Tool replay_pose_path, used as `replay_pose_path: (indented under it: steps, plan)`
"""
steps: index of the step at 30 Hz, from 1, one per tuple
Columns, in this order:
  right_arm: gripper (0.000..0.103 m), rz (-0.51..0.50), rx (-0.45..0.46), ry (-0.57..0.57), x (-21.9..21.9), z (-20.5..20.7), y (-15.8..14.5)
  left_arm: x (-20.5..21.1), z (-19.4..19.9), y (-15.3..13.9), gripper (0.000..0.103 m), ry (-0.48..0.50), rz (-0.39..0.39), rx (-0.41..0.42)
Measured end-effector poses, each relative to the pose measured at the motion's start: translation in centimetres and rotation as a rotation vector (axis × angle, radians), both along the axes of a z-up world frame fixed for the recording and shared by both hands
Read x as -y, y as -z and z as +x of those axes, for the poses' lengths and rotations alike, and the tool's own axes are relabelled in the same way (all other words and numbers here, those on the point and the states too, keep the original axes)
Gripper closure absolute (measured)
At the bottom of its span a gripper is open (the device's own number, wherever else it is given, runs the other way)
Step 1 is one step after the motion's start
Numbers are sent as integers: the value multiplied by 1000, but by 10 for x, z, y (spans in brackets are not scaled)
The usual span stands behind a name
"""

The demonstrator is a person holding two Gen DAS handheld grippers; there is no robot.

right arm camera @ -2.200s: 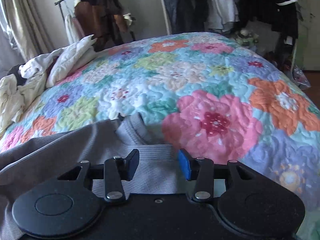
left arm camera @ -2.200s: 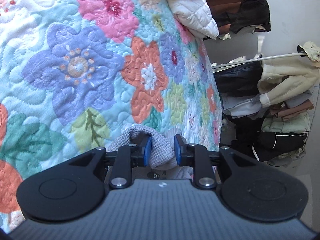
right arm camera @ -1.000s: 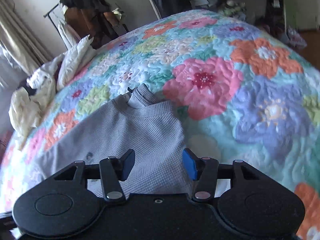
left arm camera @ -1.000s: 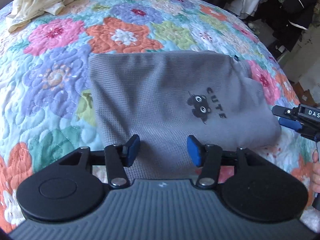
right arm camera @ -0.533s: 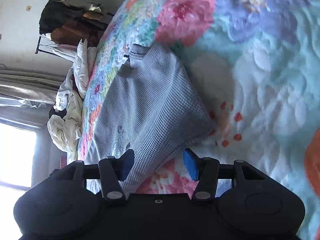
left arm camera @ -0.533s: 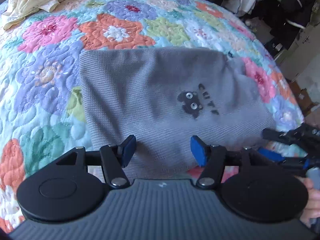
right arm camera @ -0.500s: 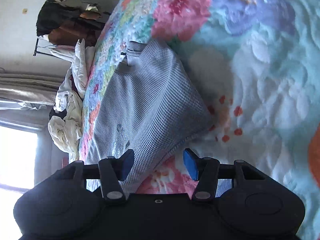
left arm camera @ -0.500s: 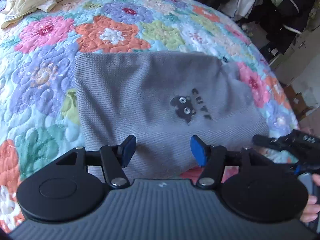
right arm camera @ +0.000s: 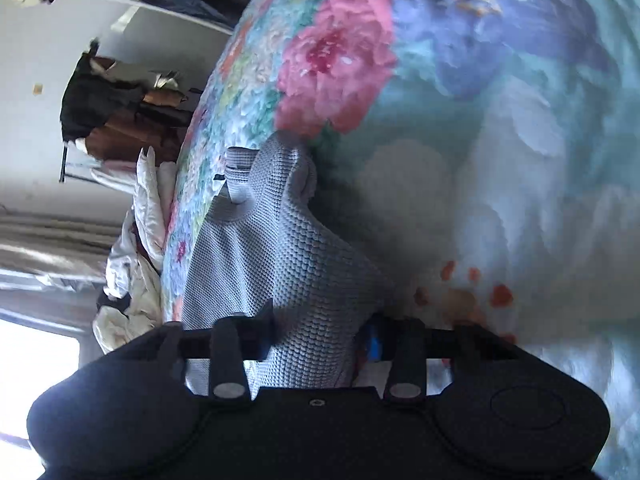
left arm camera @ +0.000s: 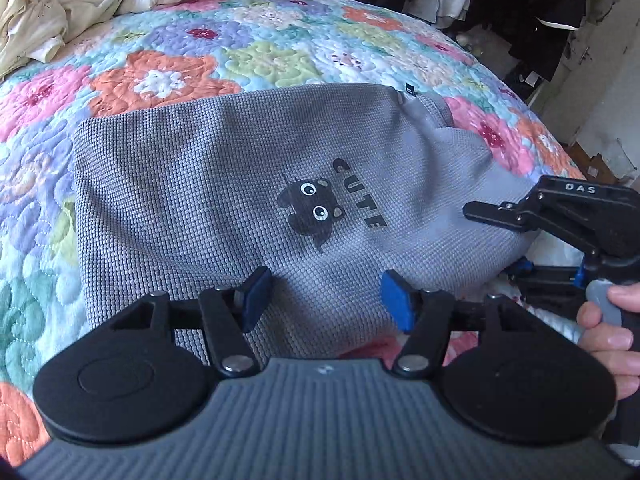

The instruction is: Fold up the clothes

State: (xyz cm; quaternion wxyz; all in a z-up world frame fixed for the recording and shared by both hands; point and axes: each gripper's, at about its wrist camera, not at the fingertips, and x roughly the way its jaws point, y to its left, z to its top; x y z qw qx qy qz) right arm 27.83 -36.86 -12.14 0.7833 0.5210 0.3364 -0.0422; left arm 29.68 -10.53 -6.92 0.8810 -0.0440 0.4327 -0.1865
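A grey waffle-knit top (left arm camera: 224, 184) with a black cat print and the word CUTE lies folded on the flowered quilt (left arm camera: 168, 76). My left gripper (left arm camera: 324, 296) is open and empty just above the top's near edge. My right gripper (left arm camera: 508, 240) shows at the right of the left wrist view, turned on its side at the top's right corner. In the right wrist view the right gripper (right arm camera: 320, 332) is open with the top's corner (right arm camera: 280, 264) lying between its fingers; the collar points away.
A heap of cream and white clothes (left arm camera: 60, 4) lies at the quilt's far left. Dark garments (left arm camera: 532, 4) hang on a rack beyond the bed at the far right. The bed edge drops off at the right.
Both grippers have come closer to the grey top. The right gripper has slid onto the top's right corner, which now lies between its fingers. The left gripper stays open.
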Motion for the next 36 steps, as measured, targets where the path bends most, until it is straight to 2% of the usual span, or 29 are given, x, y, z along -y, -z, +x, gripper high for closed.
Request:
replay_pose_path:
  steps: [4, 7, 10, 16, 21, 23, 27, 30, 32, 36]
  plan:
    - [75, -51, 106, -45, -4, 11, -13, 0, 1, 1, 43, -3, -1, -2]
    - [76, -194, 228, -170, -24, 16, -41, -1, 0, 4, 43, -1, -5, 9]
    - [76, -289, 348, -318, -50, 20, -63, -3, -2, 4, 43, 2, -10, 10]
    - [76, -340, 416, -417, -64, 14, -69, -3, -1, 1, 45, 34, 9, -1]
    - [76, -381, 473, -501, -76, 9, -75, -21, -3, -14, 45, 54, -38, -27]
    - [76, -410, 495, -548, -85, 8, -76, -37, -6, -19, 44, 40, -88, -38]
    - [76, -559, 523, -700, -119, 7, -79, -76, -9, -20, 44, -32, -211, -103]
    - [76, -653, 517, -833, -144, 5, -77, -93, -19, -24, 46, -83, -173, -80]
    - [76, -700, 506, -916, -158, 4, -74, -104, -31, -29, 45, -103, -137, -28]
    - [75, -786, 494, -968, -170, -5, -71, -121, -42, -34, 44, -121, -175, -8]
